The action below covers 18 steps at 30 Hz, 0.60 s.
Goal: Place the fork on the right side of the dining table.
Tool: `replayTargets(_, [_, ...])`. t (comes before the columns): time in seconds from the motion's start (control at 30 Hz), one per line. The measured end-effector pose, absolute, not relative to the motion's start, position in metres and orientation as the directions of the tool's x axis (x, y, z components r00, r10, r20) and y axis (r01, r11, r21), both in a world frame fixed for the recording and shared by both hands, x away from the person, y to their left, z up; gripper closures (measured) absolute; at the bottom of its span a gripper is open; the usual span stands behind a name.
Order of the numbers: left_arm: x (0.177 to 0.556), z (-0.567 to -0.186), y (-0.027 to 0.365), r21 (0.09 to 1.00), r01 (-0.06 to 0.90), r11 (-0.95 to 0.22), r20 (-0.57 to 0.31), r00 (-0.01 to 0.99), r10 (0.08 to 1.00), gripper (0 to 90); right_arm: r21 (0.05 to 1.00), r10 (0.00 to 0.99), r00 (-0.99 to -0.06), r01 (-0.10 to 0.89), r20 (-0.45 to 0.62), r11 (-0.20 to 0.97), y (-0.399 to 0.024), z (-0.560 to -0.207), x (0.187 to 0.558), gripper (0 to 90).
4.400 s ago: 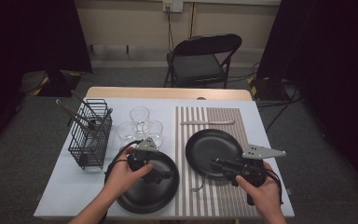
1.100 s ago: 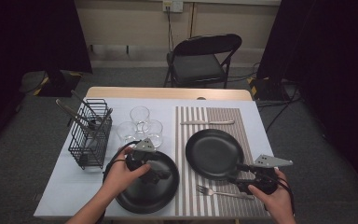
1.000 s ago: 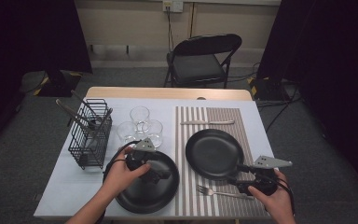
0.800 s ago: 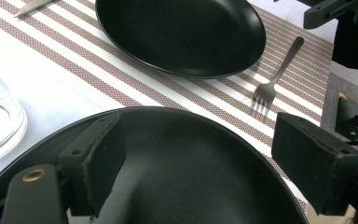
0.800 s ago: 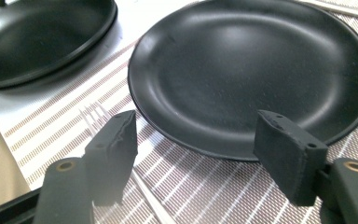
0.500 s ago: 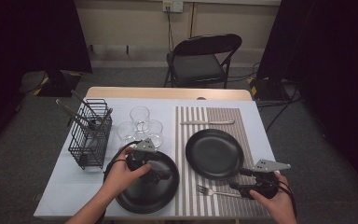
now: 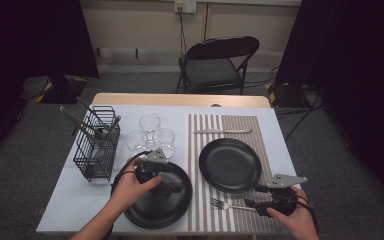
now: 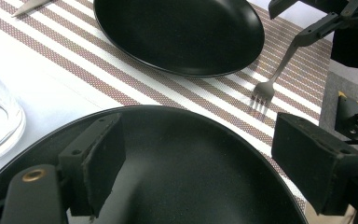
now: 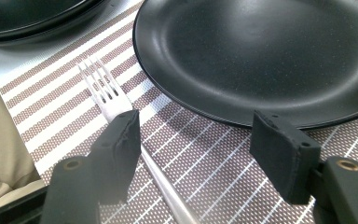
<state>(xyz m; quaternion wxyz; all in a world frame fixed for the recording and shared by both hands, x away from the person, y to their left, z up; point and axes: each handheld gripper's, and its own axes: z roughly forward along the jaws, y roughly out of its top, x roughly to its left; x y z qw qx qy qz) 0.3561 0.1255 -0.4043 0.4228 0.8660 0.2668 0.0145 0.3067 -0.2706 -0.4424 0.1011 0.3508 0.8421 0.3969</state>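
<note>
Fork [image 9: 103, 91] between right gripper [image 9: 196, 140] jaws (unclamped)

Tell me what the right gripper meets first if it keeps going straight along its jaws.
Probably the fork lying on the striped placemat: its handle runs between the open jaws of the right gripper. Just beyond it sits the black plate, though depth is hard to judge.

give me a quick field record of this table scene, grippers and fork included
right gripper: open, jaws low over the striped mat, fork handle between them, not clamped
fork: flat on the mat, tines toward the left plate
right plate: on the mat, empty
left gripper: open, above the left plate
knife: on the mat beyond the right plate
glasses: three, beside the wire basket
</note>
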Motion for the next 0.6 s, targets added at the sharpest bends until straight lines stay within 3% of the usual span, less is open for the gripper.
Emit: replayTargets(0.6, [0.355,-0.399,0.129,0.754,0.445,-0.484,-0.199,0.856,0.476,17.3,0.727,0.664,-0.741,0.511,0.103,0.458,-0.262,-0.432,0.309,31.2])
